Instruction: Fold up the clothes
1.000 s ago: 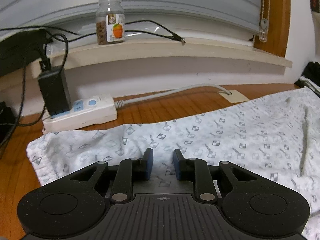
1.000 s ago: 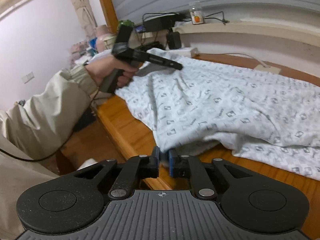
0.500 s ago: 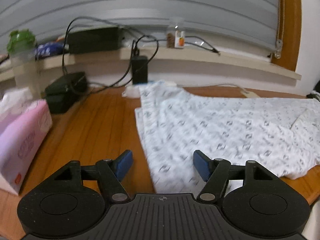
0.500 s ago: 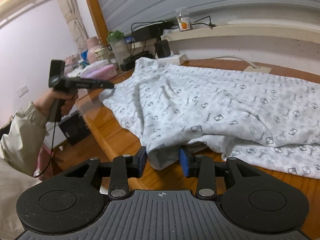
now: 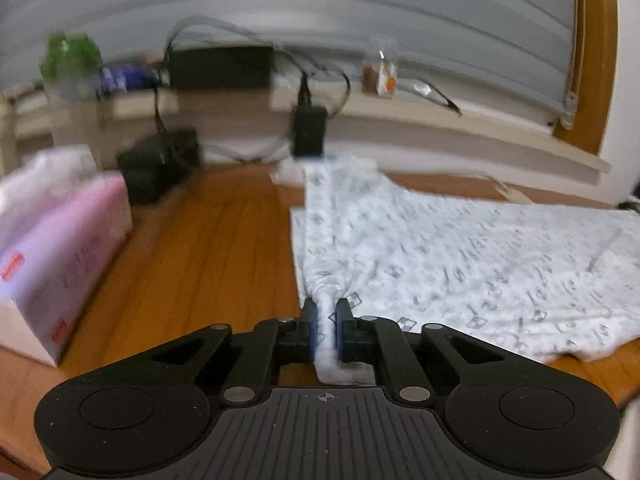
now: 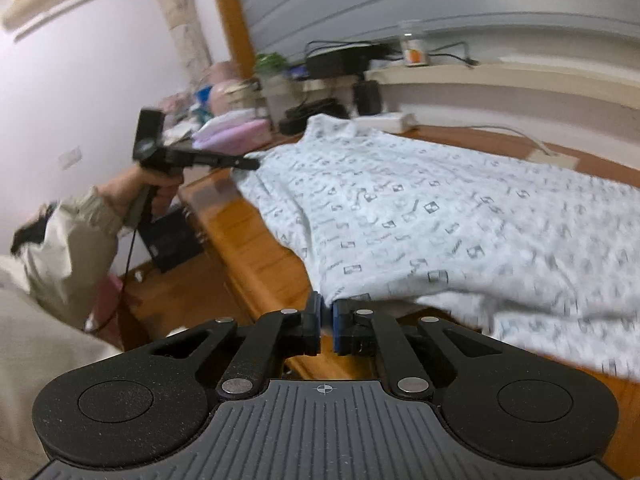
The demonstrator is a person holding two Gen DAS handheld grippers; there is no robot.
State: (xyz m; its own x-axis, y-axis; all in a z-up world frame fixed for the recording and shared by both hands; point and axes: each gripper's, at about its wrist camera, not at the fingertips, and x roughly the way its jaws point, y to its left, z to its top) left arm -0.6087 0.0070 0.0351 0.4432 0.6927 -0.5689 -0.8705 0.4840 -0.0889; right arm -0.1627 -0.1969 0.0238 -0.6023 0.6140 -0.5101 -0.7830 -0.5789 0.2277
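white patterned cotton garment lies spread over the orange-brown wooden tabletop. from the left wrist, the left gripper has its jaws closing on a bunched ridge of the garment's near edge, the cloth pressed between the blue pads. on the tabletop, left of the garment, sits a pink tissue pack; beyond the garment's far corner a black power adapter stands, blurred.

from the right wrist, the right gripper has its jaws drawn almost together at the garment's near corner, at the tabletop's front edge; whether cloth is pinched between the pads i cannot tell. left of the garment, a hand in a beige sleeve holds the left gripper against the garment's far-left edge.
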